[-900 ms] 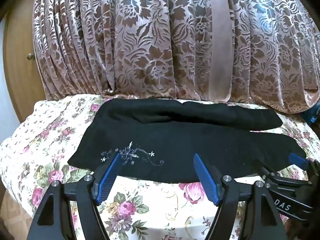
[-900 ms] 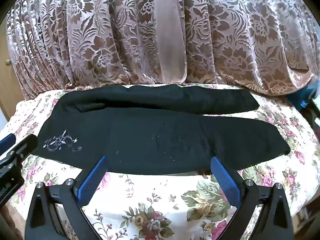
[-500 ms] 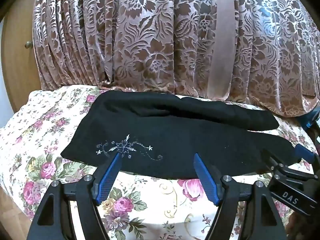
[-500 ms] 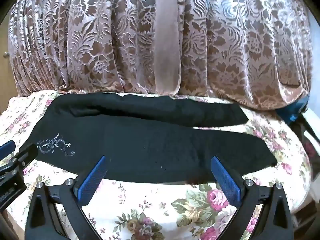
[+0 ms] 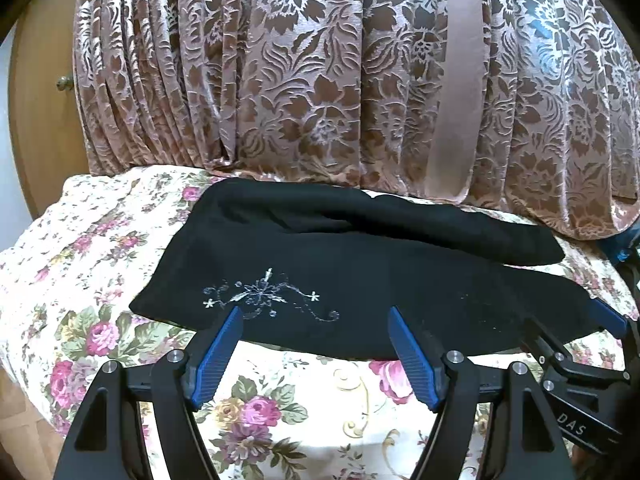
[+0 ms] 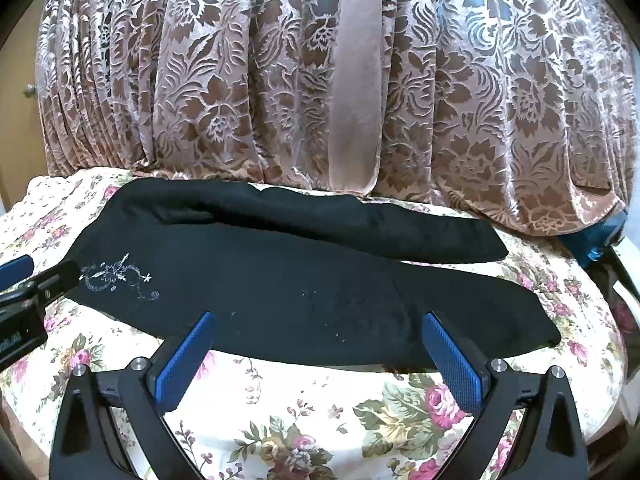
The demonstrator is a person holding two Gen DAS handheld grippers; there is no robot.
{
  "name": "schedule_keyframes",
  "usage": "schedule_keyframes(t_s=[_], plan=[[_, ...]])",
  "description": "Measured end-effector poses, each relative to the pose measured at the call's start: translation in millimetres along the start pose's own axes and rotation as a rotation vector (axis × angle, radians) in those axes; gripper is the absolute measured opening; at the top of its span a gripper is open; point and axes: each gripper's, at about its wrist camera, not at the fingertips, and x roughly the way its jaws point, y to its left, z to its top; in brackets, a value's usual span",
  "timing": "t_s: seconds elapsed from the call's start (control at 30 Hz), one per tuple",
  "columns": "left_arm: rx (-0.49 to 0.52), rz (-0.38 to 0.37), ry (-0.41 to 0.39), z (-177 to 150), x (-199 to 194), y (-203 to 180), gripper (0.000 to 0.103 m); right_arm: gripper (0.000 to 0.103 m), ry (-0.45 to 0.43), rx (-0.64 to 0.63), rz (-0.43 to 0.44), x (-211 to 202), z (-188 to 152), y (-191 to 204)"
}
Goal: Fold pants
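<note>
Black pants lie flat across a table with a flowered cloth, the waist at the left and both legs running right. White embroidery marks the near hip. The pants also show in the right wrist view. My left gripper is open and empty, its tips at the near edge by the embroidery. My right gripper is open and empty at the near edge of the front leg. The right gripper shows in the left wrist view, and the left one shows in the right wrist view.
A brown and pink flowered curtain hangs right behind the table and touches its far edge. A wooden cabinet door with a knob stands at the far left. A blue object sits at the table's right end.
Both grippers have shifted a little over the near edge of the pants, first drawing back, now closer again. The pants have not moved. Both grippers stay open.
</note>
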Motion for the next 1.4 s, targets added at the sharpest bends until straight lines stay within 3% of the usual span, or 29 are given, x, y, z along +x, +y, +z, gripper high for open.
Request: schedule_keyframes(t_s=[0.23,1.4], plan=[[0.027,0.03,-0.001,-4,1,-9,0.076,0.103,0.033,0.027,0.006,7,-3,2],[0.04,0.023,0.012,-10,3,-9,0.076,0.103,0.082,0.038,0.008,11,-6,12]])
